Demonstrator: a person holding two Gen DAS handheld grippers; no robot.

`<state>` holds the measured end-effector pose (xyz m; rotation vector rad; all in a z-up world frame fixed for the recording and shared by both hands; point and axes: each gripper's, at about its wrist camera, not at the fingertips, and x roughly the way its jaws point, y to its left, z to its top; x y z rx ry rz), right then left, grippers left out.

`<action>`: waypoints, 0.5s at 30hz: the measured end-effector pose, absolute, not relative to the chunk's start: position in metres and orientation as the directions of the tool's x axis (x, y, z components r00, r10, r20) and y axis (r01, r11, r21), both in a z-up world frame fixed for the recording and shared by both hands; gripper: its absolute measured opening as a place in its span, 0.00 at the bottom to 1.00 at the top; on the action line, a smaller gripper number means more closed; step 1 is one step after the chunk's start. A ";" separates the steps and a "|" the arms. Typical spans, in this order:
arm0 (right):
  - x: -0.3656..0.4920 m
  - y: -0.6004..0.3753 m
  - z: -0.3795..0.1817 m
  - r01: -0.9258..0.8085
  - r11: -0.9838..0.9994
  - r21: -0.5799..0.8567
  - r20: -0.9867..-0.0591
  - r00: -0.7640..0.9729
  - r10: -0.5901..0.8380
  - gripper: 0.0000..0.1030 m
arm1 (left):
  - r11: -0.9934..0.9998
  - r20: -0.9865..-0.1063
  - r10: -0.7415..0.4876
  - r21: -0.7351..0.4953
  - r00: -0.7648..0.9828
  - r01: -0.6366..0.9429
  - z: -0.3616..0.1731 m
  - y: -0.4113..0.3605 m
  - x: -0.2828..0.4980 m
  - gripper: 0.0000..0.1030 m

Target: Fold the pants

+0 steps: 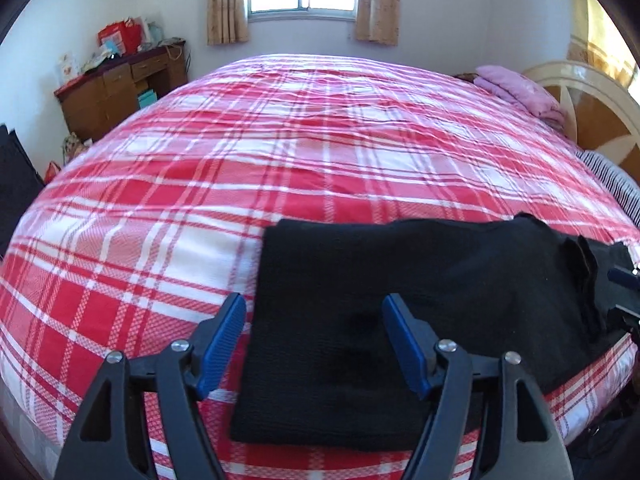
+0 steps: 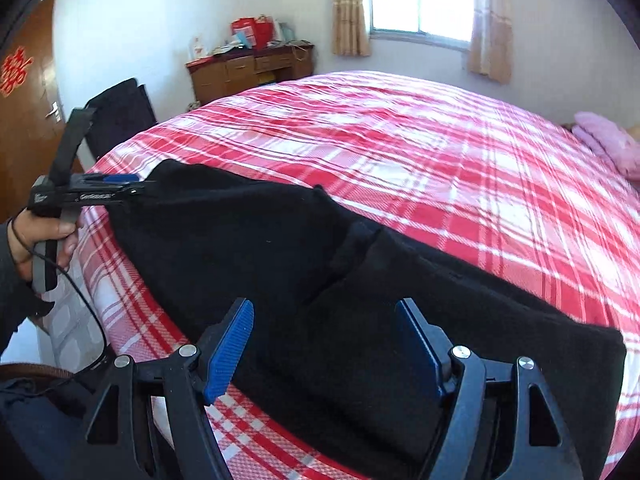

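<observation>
Black pants [image 1: 400, 300] lie folded lengthwise along the near edge of a bed with a red and white plaid cover [image 1: 280, 152]. My left gripper [image 1: 314, 320] is open, its blue pads either side of the pants' left end, just above the cloth. It shows from the side in the right wrist view [image 2: 136, 188] at the pants' far left corner. My right gripper [image 2: 324, 328] is open over the right half of the pants [image 2: 280, 264]; its tip shows at the right edge of the left wrist view [image 1: 624, 280].
A folded pink blanket [image 1: 524, 94] lies by the wooden headboard [image 1: 600, 120] at the right. A brown desk [image 1: 116, 88] with bags stands at the far left wall. A black chair [image 2: 120, 116] stands by the bed's left side, next to a wooden door [image 2: 24, 120].
</observation>
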<state>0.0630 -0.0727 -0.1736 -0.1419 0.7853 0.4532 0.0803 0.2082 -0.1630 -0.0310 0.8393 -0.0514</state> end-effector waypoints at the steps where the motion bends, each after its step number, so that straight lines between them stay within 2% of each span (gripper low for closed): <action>1: 0.065 -0.075 -0.175 -0.432 0.900 0.051 -0.712 0.616 0.337 0.72 | 0.998 -0.750 -0.055 -0.055 0.659 0.020 -0.166 0.212 0.082 0.71; 4: 0.068 -0.080 -0.176 -0.405 0.912 0.069 -0.714 0.618 0.329 0.72 | 0.991 -0.747 -0.112 -0.134 0.656 0.017 -0.175 0.223 0.083 0.71; 7: 0.069 -0.084 -0.176 -0.388 0.918 0.076 -0.713 0.623 0.323 0.72 | 0.989 -0.742 -0.132 -0.139 0.658 0.041 -0.174 0.221 0.082 0.71; 10: 0.069 -0.084 -0.176 -0.382 0.921 0.079 -0.715 0.622 0.319 0.72 | 0.984 -0.740 -0.162 -0.169 0.653 0.052 -0.174 0.223 0.081 0.59; 12: 0.068 -0.083 -0.177 -0.383 0.921 0.076 -0.716 0.621 0.318 0.72 | 0.980 -0.740 -0.178 -0.194 0.649 0.047 -0.174 0.226 0.082 0.55; 15: 0.067 -0.080 -0.178 -0.391 0.918 0.065 -0.716 0.622 0.316 0.72 | 0.965 -0.736 -0.224 -0.258 0.639 0.041 -0.174 0.236 0.083 0.34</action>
